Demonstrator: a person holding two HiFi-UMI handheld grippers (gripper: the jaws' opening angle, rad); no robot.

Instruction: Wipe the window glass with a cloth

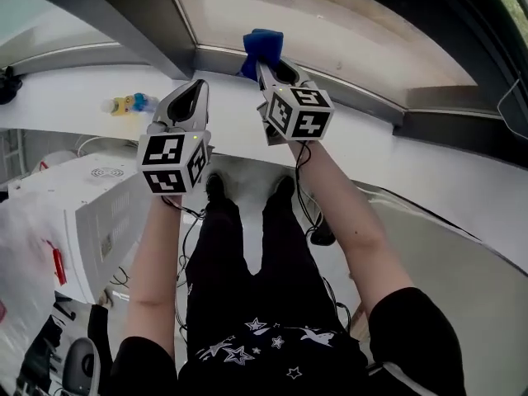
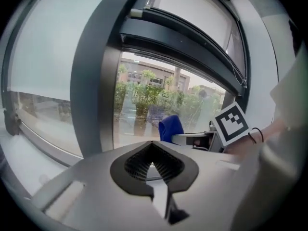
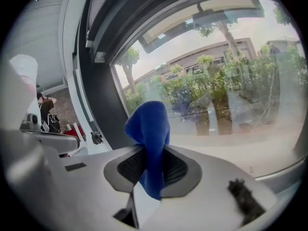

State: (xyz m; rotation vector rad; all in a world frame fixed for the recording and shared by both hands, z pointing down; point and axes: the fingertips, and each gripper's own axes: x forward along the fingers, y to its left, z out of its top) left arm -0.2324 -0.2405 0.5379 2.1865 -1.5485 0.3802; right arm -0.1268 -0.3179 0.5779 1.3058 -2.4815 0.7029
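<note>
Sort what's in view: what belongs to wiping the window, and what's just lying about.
For the job: blue fabric cloth, clamped in the right gripper; clear window glass.
Lying about: small yellow-and-blue object on the white ledge; white boxy appliance at left.

The left gripper (image 1: 195, 89) and right gripper (image 1: 264, 66) have pale grey shells, black ribbed pads (image 2: 168, 166) and black-and-white marker cubes (image 1: 173, 162). Thin black cables (image 1: 302, 190) trail from them. The person wears a black star-printed top (image 1: 247, 349) and black trousers (image 1: 247, 254).
</note>
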